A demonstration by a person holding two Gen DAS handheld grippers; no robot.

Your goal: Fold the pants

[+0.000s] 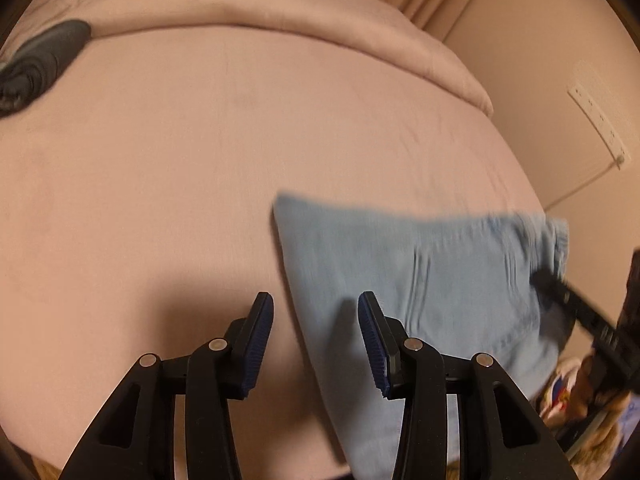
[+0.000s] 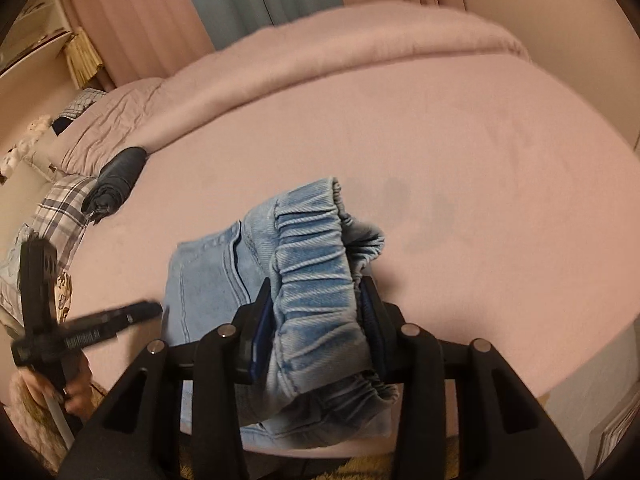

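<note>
the pants lie folded by the bed's near edge, long axis along that edge, waistband pinched in the right gripper, while the left gripper, spread and empty, hovers beside the opposite folded end.

— Any writing you can read from where you hang?

— None. My left gripper carries pale lettering along one finger, seen from my right wrist, but it is smeared past reading.

— Labels on the jeans?

— No tag or brand shows on the denim I see.
</note>
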